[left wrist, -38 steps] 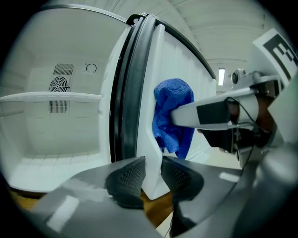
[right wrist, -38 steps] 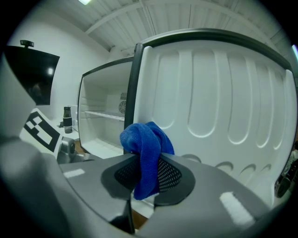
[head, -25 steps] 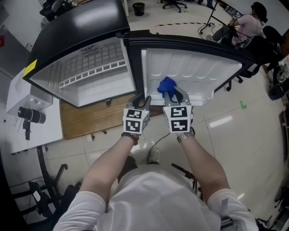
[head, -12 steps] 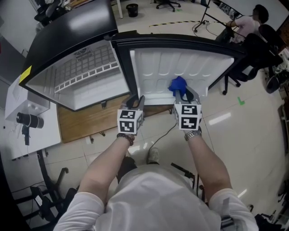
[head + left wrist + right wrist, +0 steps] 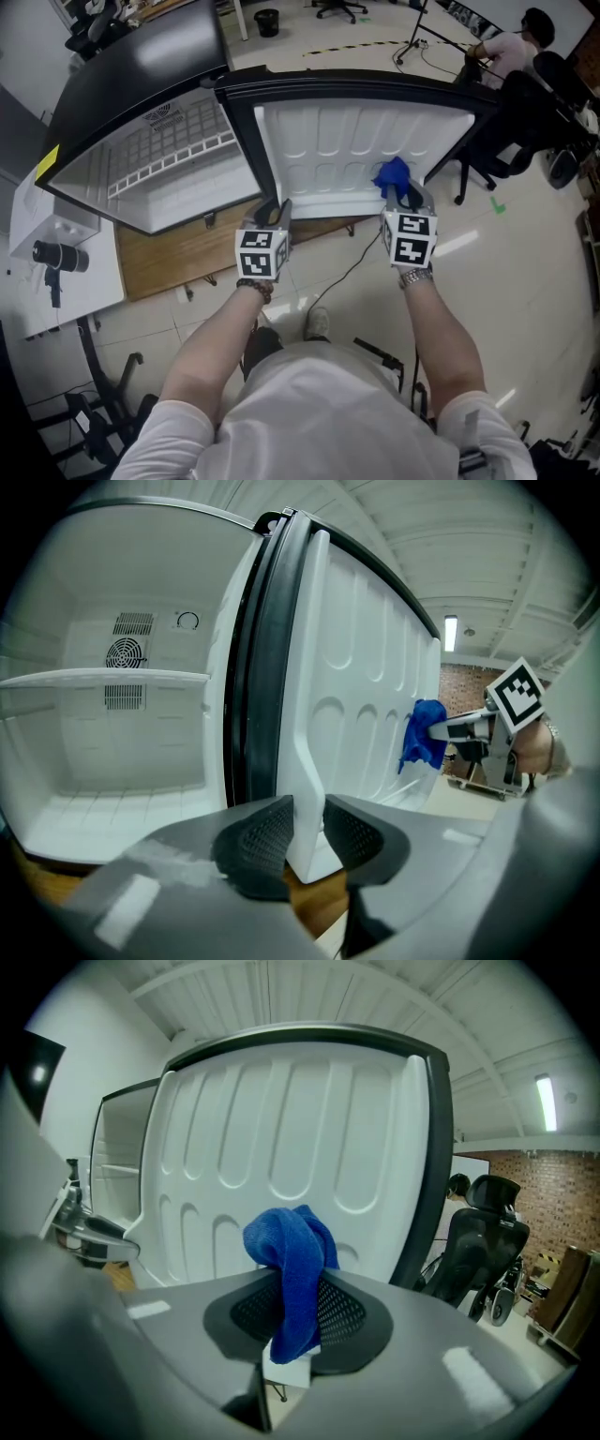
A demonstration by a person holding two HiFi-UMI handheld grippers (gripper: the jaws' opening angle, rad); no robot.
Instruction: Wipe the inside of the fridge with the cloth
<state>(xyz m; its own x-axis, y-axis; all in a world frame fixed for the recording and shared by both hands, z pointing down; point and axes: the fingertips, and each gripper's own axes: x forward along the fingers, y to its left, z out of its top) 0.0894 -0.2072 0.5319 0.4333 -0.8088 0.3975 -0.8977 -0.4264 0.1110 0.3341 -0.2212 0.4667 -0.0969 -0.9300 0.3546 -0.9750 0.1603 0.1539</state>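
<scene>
Left tongs [image 5: 307,832] first: they are clamped on the fridge door [image 5: 356,686]. In the left gripper view the white edge of the liner fills the gap between the two pads, right beside the dark door seal. From the head view those left tongs [image 5: 272,208] sit at the bottom corner of the fridge door [image 5: 337,141], on its hinge side, where it meets the cabinet.

Over to my right tongs [image 5: 295,1312]. They are shut on the blue cloth [image 5: 291,1251], which bunches up above the pads and hangs down between them. A white tag shows at its lower end. Ahead of them stands the fridge door [image 5: 291,1119], its moulded white panel full of long rounded recesses and a dark rim round the edge.

From above, the right tongs [image 5: 405,195] are low on the door near its outer edge, well apart from the left pair. The cloth [image 5: 392,174] lies against the lower part of the liner. The left gripper view shows the cloth [image 5: 424,742] the same way, right up on the panel's far end.

The fridge compartment [image 5: 178,159] stands open to the left of the door, white inside. One shelf [image 5: 103,677] runs across it and a round vent [image 5: 125,653] sits in the back wall. A wooden board [image 5: 187,248] lies on the floor under the fridge. A black office chair [image 5: 478,1232] stands off to the right, past the door's edge.
</scene>
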